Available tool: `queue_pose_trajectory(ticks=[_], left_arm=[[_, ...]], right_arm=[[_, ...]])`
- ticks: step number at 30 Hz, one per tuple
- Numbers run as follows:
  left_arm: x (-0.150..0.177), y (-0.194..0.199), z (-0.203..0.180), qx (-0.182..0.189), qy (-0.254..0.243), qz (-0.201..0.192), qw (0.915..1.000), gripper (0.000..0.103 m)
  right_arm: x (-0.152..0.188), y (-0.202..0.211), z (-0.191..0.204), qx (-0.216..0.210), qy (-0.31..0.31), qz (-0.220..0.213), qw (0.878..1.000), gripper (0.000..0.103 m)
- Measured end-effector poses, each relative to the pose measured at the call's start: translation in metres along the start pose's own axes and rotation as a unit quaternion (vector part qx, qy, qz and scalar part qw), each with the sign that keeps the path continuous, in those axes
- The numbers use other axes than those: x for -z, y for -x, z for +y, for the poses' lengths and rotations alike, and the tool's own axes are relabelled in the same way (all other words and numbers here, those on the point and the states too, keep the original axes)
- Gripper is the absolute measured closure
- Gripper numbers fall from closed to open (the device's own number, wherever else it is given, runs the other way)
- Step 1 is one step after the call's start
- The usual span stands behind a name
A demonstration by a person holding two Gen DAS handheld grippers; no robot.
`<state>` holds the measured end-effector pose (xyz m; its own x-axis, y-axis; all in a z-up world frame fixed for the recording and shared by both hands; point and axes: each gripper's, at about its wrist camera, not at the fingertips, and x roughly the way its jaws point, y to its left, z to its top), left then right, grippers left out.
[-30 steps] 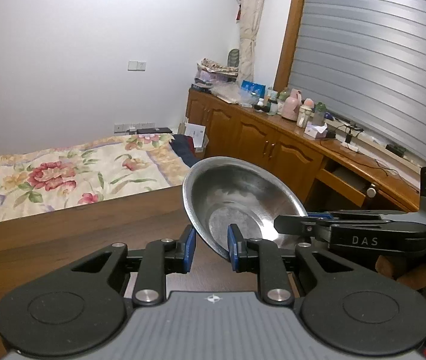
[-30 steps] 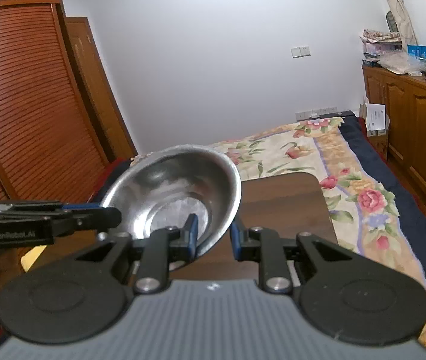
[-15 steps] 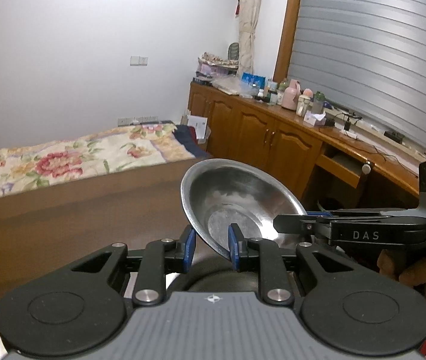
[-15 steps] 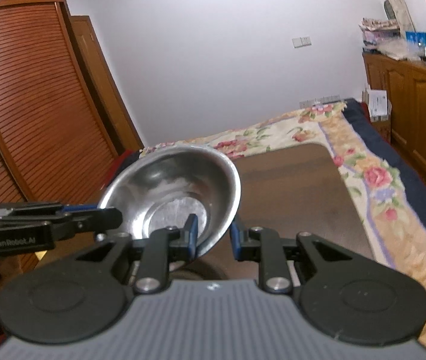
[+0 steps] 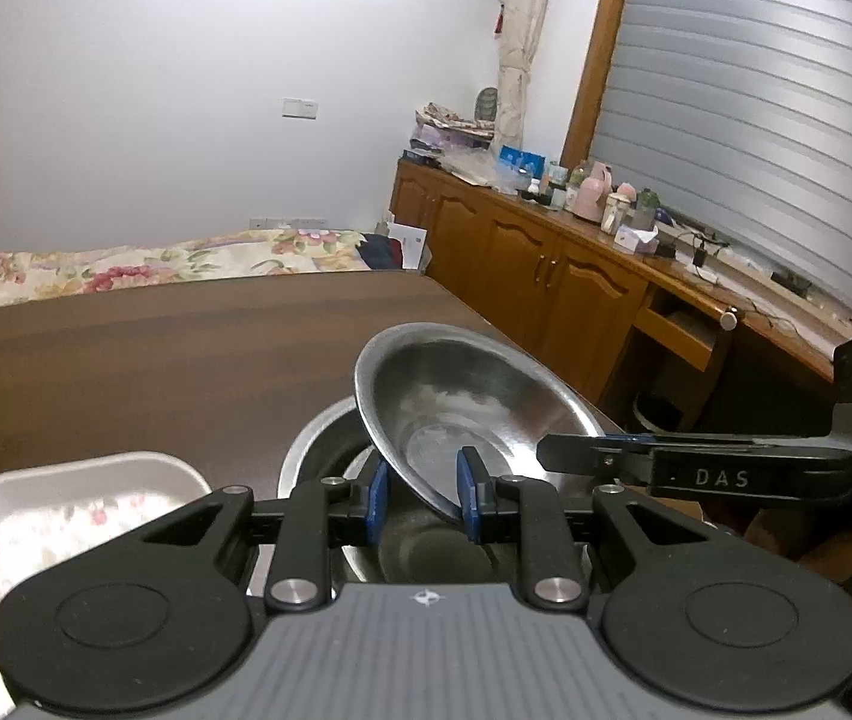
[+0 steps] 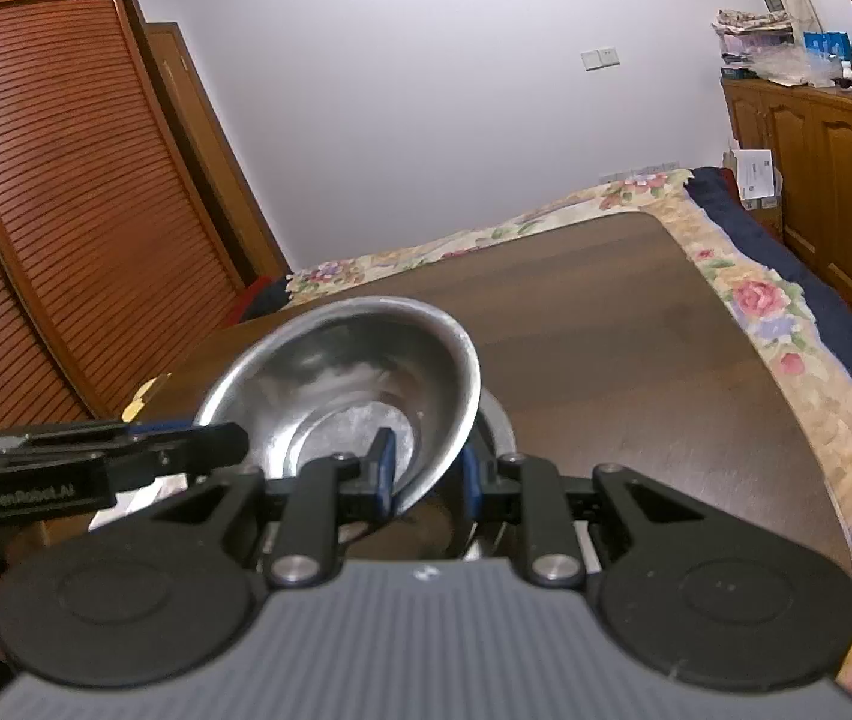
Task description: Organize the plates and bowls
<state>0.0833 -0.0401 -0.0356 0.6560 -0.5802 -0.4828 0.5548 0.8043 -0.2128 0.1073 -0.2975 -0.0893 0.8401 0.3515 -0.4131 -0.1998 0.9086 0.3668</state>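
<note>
A shiny steel bowl (image 5: 462, 396) hangs tilted between both grippers. My left gripper (image 5: 423, 498) is shut on its near rim, and the right gripper (image 5: 576, 459) clamps the opposite rim from the right. In the right wrist view the same steel bowl (image 6: 354, 378) is pinched by my right gripper (image 6: 429, 474), with the left gripper (image 6: 210, 444) coming in from the left. Right under it a second steel bowl (image 5: 318, 450) stands on the brown table (image 5: 156, 360); its rim (image 6: 501, 420) shows behind the held one. A white square dish (image 5: 66, 516) with a flower print lies to the left.
A bed with a floral cover (image 6: 744, 294) borders the table's far and right sides. Wooden cabinets (image 5: 546, 276) with bottles on top line the wall under a shuttered window. A slatted wooden wardrobe (image 6: 66, 210) stands to the left. A person's hand (image 5: 786, 540) holds the right gripper.
Both grippers have come down and forward with the bowl still clamped between them. The second steel bowl and the white dish have come into view beneath it.
</note>
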Motion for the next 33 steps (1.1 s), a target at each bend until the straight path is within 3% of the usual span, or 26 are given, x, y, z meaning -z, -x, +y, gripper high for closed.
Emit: queue_pose_trajectory(ticks=[17, 23, 33], left_arm=[[0.027, 0.001, -0.005, -0.030, -0.018, 0.005, 0.9994, 0.075], [0.032, 0.000, -0.007, -0.045, -0.027, -0.004, 0.9986, 0.076], [0.034, -0.005, -0.011, -0.057, -0.032, -0.012, 0.9978, 0.076]], right_arm=[[0.018, 0.004, -0.008, -0.030, -0.057, -0.029, 0.998, 0.078], [0.021, 0.005, 0.002, 0.008, -0.015, -0.044, 0.999, 0.078], [0.021, 0.006, -0.001, 0.016, -0.006, -0.055, 0.998, 0.078]])
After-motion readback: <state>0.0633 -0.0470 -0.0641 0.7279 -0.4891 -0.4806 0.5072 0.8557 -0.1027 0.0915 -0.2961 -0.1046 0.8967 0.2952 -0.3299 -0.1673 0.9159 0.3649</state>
